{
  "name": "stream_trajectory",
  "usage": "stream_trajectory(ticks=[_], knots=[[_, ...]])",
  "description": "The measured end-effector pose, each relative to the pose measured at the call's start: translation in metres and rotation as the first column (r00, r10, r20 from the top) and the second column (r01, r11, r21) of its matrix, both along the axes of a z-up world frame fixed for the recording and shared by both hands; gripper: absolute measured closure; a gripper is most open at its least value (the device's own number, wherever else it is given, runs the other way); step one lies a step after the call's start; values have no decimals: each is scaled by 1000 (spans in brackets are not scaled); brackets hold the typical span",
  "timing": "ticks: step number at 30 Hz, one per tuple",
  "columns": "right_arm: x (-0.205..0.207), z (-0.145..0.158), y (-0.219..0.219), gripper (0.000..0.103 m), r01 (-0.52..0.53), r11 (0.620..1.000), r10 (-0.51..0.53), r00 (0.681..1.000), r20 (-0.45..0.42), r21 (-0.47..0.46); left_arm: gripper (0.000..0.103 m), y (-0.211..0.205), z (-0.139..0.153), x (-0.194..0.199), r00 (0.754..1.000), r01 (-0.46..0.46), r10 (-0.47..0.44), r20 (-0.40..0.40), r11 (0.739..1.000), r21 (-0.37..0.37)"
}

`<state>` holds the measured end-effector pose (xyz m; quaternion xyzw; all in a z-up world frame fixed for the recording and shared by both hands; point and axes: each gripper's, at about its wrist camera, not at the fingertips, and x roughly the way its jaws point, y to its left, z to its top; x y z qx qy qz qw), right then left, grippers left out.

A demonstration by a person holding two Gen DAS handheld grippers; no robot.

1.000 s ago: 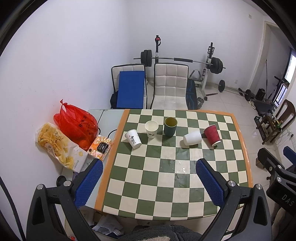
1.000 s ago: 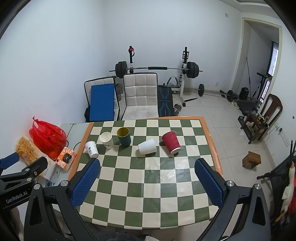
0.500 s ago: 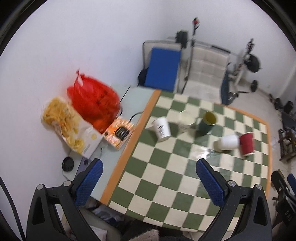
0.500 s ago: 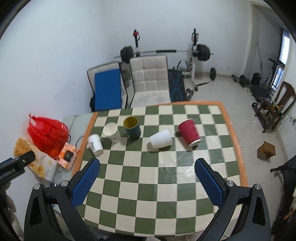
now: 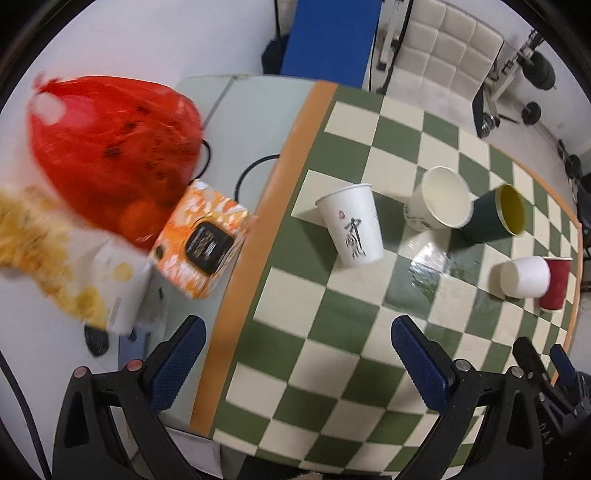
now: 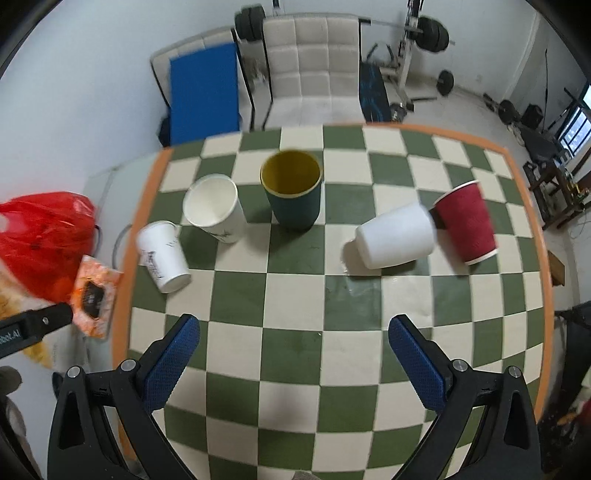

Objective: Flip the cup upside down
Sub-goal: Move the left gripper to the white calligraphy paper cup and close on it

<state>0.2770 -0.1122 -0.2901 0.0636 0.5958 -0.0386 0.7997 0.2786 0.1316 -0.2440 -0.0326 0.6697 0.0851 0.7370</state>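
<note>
Several cups stand in a row on the green-and-cream checkered table (image 6: 295, 354). From the left: a white printed cup upside down (image 6: 162, 256) (image 5: 352, 225), a white cup upright (image 6: 215, 207) (image 5: 441, 203), a dark green cup with yellow inside upright (image 6: 293, 192) (image 5: 496, 214), a plain white cup upside down (image 6: 397, 236) (image 5: 524, 277) and a red cup upside down (image 6: 466, 221) (image 5: 554, 282). My left gripper (image 5: 297, 360) is open above the table's left edge, short of the printed cup. My right gripper (image 6: 293, 349) is open above the table's middle, short of the green cup.
On a grey side table (image 5: 243, 122) to the left lie a red plastic bag (image 5: 107, 155), an orange box (image 5: 201, 242) and a snack bag (image 5: 48, 243). Chairs (image 6: 314, 70) and a barbell rack (image 6: 417, 33) stand beyond the far edge.
Both grippers have moved forward and tipped down toward the table. The left one has swung left toward the side table. The cups have not moved.
</note>
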Motion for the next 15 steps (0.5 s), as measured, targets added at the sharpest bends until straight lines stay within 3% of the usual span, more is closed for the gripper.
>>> stream_trajectory(ticks=[7,15], knots=[[38,-63,13,0,13,999,-17,995,-97,-35,0,12,-60,60,994,-28,16,-110,994,-110],[55,-113,14,0,10,997,-23,982,-188,-70,1,9,-117,93,967,-124,55,-247,954,-274]])
